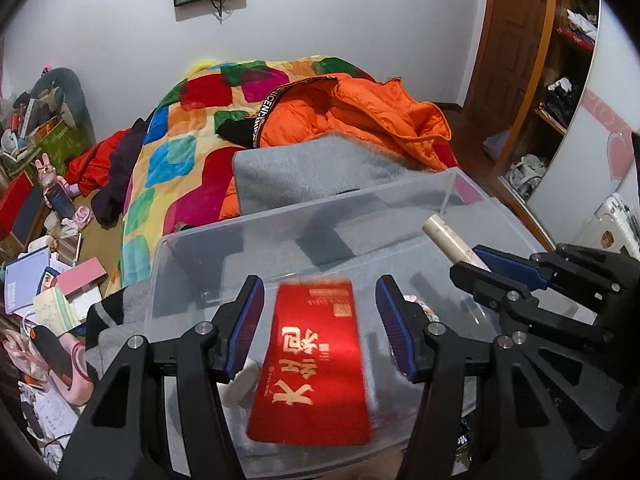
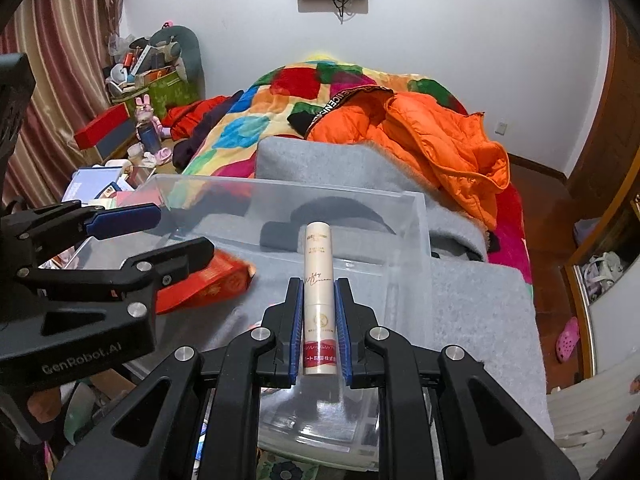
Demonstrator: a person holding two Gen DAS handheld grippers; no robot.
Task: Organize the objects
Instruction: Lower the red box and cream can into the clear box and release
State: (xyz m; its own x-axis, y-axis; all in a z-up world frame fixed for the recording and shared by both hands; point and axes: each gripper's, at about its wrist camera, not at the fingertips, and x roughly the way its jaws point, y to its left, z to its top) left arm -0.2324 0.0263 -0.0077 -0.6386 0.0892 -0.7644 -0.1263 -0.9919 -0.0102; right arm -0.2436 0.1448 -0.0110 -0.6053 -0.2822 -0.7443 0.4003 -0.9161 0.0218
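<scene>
- Jaws of our right gripper [image 2: 320, 330] are nearly closed, and its blue pads clamp a cream tube [image 2: 319, 300] that points forward over the clear plastic bin [image 2: 416, 216].
- Our left gripper [image 1: 320, 332] stands half open; a red packet [image 1: 312, 364] lies between its fingers, without touching the pads.
- We see the bin on a grey blanket [image 2: 472, 304], with an orange jacket [image 2: 440, 144] behind.
</scene>
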